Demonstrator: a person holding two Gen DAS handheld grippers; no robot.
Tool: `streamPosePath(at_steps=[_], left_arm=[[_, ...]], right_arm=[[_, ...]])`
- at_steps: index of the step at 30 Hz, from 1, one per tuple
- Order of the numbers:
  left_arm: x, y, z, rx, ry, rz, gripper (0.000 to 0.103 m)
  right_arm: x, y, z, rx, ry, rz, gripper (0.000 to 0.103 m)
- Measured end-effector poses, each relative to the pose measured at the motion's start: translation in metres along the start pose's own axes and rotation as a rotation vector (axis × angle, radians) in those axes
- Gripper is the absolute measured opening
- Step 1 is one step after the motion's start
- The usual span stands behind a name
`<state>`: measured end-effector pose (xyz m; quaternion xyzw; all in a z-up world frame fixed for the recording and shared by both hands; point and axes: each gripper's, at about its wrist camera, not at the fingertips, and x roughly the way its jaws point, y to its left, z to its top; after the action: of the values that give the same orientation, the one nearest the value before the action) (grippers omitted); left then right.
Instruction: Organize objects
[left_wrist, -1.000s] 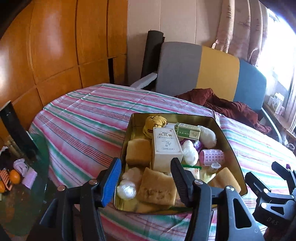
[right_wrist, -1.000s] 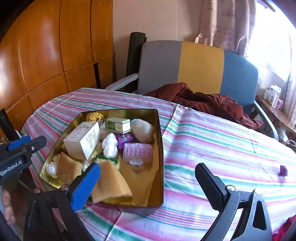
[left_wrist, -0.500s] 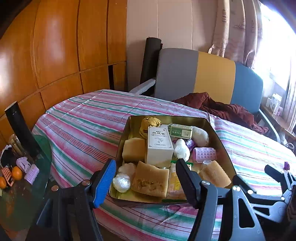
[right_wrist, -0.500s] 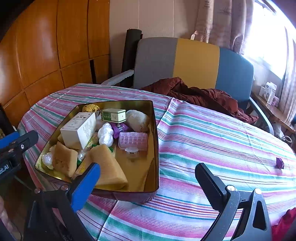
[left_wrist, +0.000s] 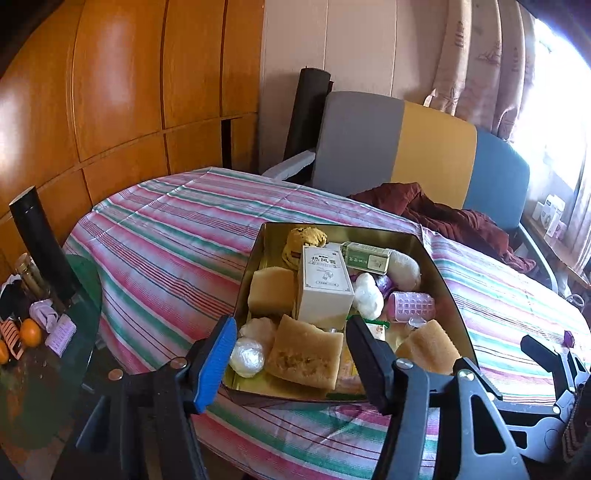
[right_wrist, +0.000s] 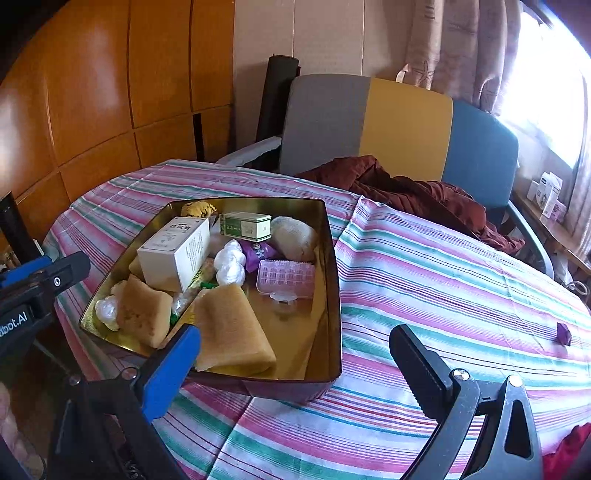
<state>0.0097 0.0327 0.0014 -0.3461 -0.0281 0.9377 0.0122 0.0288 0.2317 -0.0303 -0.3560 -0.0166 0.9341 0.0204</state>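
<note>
— Noticed any change over the last second?

— Hardly any. At the left gripper (left_wrist: 291, 328): spread wider for an instant, now closing again, on nothing but air. Hovering just short of the near rim of the gold tin (left_wrist: 332, 226), pointed down at it, much as a second ago.

— And on the right?

— Right gripper (right_wrist: 295, 334): released, spread wide, empty, same as before. Hanging by the tin's near corner, above the striped tabletop (left_wrist: 166, 251).

— Anything shifted inside?

— No. Packed in the tin exactly as earlier: white box (left_wrist: 325, 284) lying on top near the middle, green box (left_wrist: 365, 256) behind it, yellow sponge (left_wrist: 304, 356) along the near side, pink curler (left_wrist: 412, 304) off to the right. Out on the cloth, well apart from the tin and also unmoved: small purple piece (right_wrist: 564, 333).

— Meaning what for the organizing?

— Apparently not started: nothing lifted, nothing gripped. Looks like a flex of the left jaws ahead of a first reach. Probably best to settle on one item first, perhaps that near sponge, closest to the left jaws.
</note>
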Motion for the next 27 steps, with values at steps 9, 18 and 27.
streamPosePath(at_steps=[9, 18, 27], left_arm=[[0.0022, 0.0027, 0.0014, 0.002, -0.003, 0.002, 0.063], [0.0062, 0.0013, 0.0018, 0.028, 0.006, -0.002, 0.063], [0.0031, 0.0043, 0.0030, 0.024, -0.030, -0.003, 0.057]], right_arm=[[0.0029, 0.0032, -0.0007, -0.006, 0.009, 0.006, 0.103], [0.0069, 0.0030, -0.0012, -0.006, 0.019, 0.009, 0.103], [0.0075, 0.0053, -0.0002, -0.009, 0.011, 0.012, 0.103]])
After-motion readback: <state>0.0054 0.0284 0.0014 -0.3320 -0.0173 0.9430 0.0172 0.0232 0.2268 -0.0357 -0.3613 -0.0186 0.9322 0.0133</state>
